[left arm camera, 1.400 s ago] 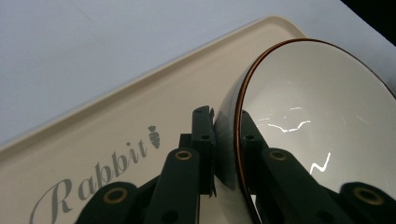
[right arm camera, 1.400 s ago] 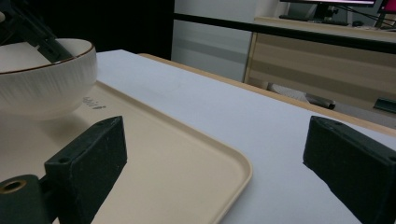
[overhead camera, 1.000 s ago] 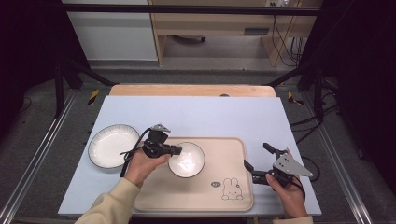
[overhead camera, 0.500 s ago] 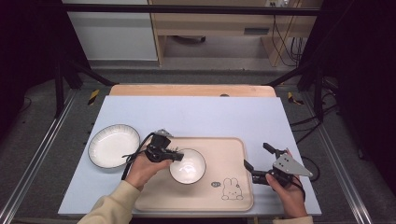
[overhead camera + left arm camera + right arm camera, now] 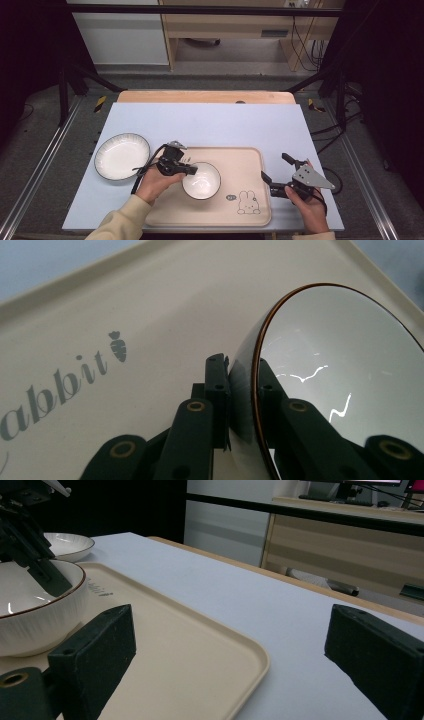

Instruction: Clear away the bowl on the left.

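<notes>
Two jaws of the left gripper (image 5: 189, 170) were clamped on the near-left rim of the bowl (image 5: 201, 180), one jaw outside the wall and one inside, as the left gripper view showed (image 5: 240, 405). From that grip the bowl extended to the right, sitting at the middle of the tray (image 5: 250, 155), nearer its front edge, beside the rabbit print (image 5: 245, 202). Farther off, the right gripper (image 5: 278, 173) hung open over the tray's right edge, holding nothing; the plate (image 5: 122, 156) lay off the tray's left edge on the table (image 5: 215, 120).
</notes>
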Tool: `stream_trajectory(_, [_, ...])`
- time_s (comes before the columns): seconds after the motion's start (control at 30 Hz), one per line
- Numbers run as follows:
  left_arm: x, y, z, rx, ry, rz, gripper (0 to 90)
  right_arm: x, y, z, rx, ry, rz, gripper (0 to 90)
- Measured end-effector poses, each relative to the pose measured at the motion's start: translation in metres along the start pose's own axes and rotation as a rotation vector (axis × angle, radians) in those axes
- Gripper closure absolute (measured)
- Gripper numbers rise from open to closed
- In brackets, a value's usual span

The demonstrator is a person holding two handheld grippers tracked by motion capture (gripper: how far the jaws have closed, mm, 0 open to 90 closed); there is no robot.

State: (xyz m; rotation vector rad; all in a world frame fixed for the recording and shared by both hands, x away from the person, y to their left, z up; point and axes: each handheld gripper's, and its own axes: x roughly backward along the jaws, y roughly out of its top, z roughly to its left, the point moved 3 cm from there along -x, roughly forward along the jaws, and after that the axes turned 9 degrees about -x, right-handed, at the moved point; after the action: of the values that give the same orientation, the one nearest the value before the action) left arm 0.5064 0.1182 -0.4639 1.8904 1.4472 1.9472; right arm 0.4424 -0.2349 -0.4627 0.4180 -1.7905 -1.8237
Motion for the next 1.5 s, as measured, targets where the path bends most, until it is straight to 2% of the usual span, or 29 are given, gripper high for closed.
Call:
stream_trajectory(0.07, [-0.0013,0.0,-0.0005,0.013,-0.002,-0.01,81.3,0.0002,0.0001,-0.0005,0.003,0.0,-0.001,6.2])
stream_trajectory(0.3, [-0.0014,-0.0003,0.001,0.01,-0.006,0.006,81.3,-0.0012,0.0,0.0009,0.002,0.002,0.004,6.3])
stream_trajectory(0.33, [-0.0025,-0.0002,0.0008,0.027,-0.006,-0.003,81.3,-0.0011,-0.0003,0.0007,0.004,0.001,0.005,6.3])
stream_trajectory(0.43, [-0.0032,-0.0006,0.002,0.038,-0.012,-0.001,81.4,-0.0006,-0.0003,0.0004,0.006,0.001,0.003,6.3])
stream_trajectory(0.67, [-0.0035,-0.0011,0.0025,0.042,-0.008,0.0,81.4,-0.0005,-0.0002,0.0006,0.006,0.002,0.002,6.3])
stream_trajectory(0.9, [-0.0036,-0.0013,0.0016,0.04,-0.002,-0.001,81.4,-0.0005,-0.0002,0.0004,0.005,0.002,0.002,6.3])
stream_trajectory(1.1, [-0.0035,-0.0024,0.0022,0.022,0.002,0.007,81.4,-0.0005,-0.0003,0.0006,0.005,0.002,0.002,6.3])
stream_trajectory(1.43, [-0.0019,-0.0008,0.0007,0.027,0.012,-0.015,80.2,-0.0004,-0.0004,0.0003,0.004,0.002,0.002,6.3])
stream_trajectory(1.5, [-0.0007,-0.0006,0.0012,0.013,0.013,-0.005,80.3,-0.0005,-0.0008,0.0003,0.002,0.001,0.007,6.3])
